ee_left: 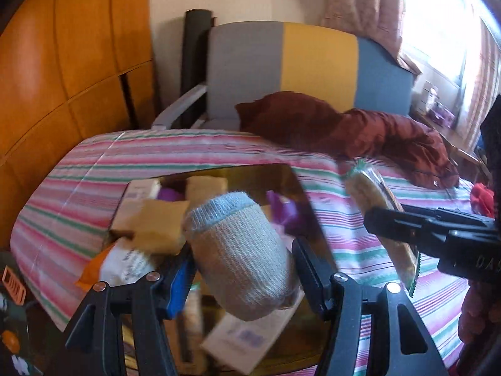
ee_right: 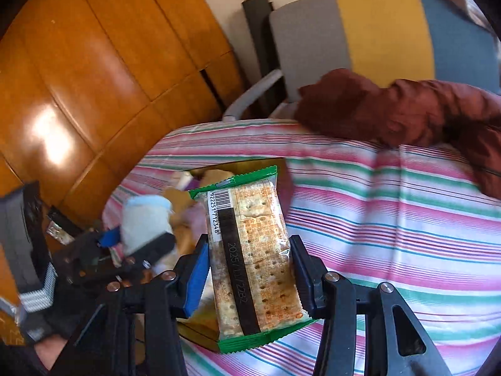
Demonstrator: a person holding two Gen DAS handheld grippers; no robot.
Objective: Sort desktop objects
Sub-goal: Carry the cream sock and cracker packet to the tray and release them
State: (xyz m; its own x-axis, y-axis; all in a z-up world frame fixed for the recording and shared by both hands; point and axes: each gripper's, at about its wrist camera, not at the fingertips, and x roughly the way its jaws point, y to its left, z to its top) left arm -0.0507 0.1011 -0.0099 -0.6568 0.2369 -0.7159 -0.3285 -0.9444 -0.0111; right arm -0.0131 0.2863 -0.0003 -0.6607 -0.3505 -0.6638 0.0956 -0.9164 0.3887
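My left gripper [ee_left: 242, 261] is shut on a rolled grey sock with a light blue cuff [ee_left: 241, 250] and holds it above a gold box [ee_left: 281, 175] full of small packets. My right gripper [ee_right: 250, 269] is shut on a cracker packet with green ends [ee_right: 253, 257], held upright above the striped cloth just right of the box [ee_right: 250, 164]. The right gripper with the packet [ee_left: 379, 216] shows at the right of the left wrist view. The left gripper with the sock [ee_right: 147, 222] shows at the left of the right wrist view.
The box sits on a table with a pink, green and white striped cloth [ee_right: 391, 219]. A dark red jacket [ee_left: 360, 128] lies at the table's far side. A grey, yellow and blue chair [ee_left: 297, 62] stands behind. Wooden cabinets [ee_right: 94, 78] stand at left.
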